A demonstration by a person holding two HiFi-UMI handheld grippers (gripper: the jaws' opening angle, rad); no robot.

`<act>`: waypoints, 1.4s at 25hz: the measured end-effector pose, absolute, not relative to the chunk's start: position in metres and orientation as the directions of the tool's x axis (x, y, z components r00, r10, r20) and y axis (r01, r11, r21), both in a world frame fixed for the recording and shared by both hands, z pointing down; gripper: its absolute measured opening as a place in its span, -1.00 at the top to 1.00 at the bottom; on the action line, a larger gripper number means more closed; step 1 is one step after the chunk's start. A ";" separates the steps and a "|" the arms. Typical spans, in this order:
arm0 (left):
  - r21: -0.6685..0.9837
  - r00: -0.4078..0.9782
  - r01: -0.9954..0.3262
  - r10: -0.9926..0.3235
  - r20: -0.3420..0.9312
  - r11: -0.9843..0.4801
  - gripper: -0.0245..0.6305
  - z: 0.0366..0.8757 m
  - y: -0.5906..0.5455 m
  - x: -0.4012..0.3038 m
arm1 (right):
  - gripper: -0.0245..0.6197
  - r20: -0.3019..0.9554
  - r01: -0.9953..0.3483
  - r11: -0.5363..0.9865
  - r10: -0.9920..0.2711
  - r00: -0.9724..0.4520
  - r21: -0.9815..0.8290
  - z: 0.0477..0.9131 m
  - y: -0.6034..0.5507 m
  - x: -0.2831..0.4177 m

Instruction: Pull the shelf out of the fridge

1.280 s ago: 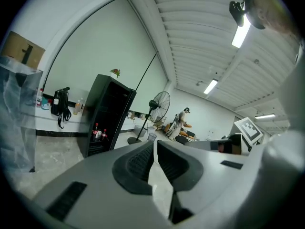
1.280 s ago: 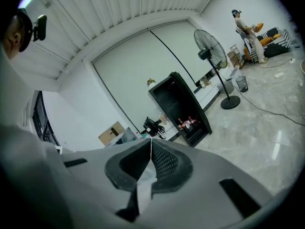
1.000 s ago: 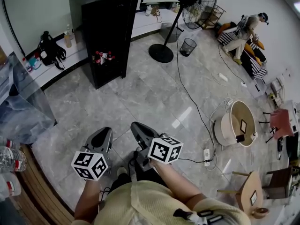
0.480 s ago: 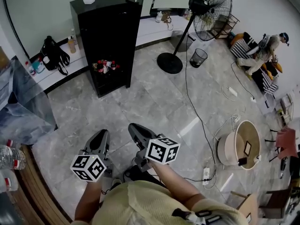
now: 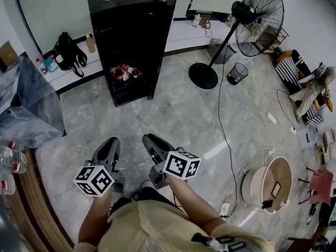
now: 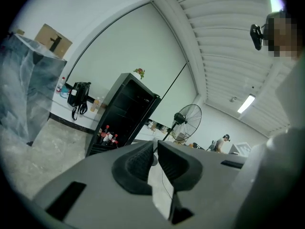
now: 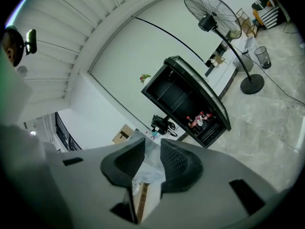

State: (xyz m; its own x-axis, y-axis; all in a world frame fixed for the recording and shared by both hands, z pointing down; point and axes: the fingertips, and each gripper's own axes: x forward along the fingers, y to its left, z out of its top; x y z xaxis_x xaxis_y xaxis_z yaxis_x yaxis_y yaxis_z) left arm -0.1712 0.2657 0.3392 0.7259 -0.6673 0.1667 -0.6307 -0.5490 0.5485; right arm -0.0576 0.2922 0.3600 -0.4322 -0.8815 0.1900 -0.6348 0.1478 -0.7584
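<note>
— What is worn by the person?
— A pale yellow top [image 5: 152, 224] with short sleeves is seen, and a small black fitting [image 5: 202, 239] is fixed low on it.
— How are the tongs made?
— The left tongs [image 5: 108, 142] and the right tongs [image 5: 149, 138] are built in grey, with black ribbed pads [image 6: 136, 163]. A cube [image 5: 94, 180] printed with black-and-white square markers is carried on each. The right jaws have just been opened, with nothing caught between them.

Grey tiled floor [image 5: 173, 119]: black fridge [image 5: 126, 30]; right of fridge, pedestal fan [image 5: 202, 76], mesh wastebasket [image 5: 237, 73]; further right, round tub [image 5: 262, 185], power strip [image 5: 224, 209].
</note>
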 end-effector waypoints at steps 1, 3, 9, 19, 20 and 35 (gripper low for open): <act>0.557 0.721 -0.631 -0.673 0.165 -0.540 0.82 0.339 0.263 -0.168 | 0.63 0.188 -0.634 0.150 -0.881 -0.434 -0.759 0.361 0.288 -0.053; 0.566 0.715 -0.632 -0.681 0.162 -0.529 0.82 0.340 0.258 -0.161 | 0.59 0.188 -0.633 0.149 -0.881 -0.433 -0.760 0.365 0.280 -0.043; 0.601 0.696 -0.634 -0.697 0.171 -0.486 0.82 0.347 0.239 -0.152 | 0.49 0.191 -0.623 0.146 -0.877 -0.441 -0.768 0.370 0.255 -0.030; 0.687 0.727 -0.572 -0.665 0.171 -0.448 0.82 0.371 0.166 -0.131 | 0.38 0.202 -0.621 0.126 -0.880 -0.430 -0.774 0.369 0.192 -0.024; 0.697 0.729 -0.562 -0.665 0.163 -0.446 0.82 0.372 0.155 -0.129 | 0.38 0.207 -0.629 0.121 -0.882 -0.423 -0.768 0.369 0.183 -0.021; 0.758 0.716 -0.512 -0.688 0.117 -0.404 0.52 0.387 -0.011 -0.119 | 0.39 0.308 -0.703 0.057 -0.872 -0.381 -0.709 0.382 0.032 -0.009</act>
State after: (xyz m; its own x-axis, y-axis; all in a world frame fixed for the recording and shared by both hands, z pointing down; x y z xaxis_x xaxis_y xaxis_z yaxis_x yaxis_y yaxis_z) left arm -0.1189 -0.0113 0.3867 0.7158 -0.6885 0.1170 -0.5124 -0.4040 0.7578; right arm -0.0088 0.0316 0.3823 -0.3813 -0.8715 0.3083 -0.7031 0.0569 -0.7088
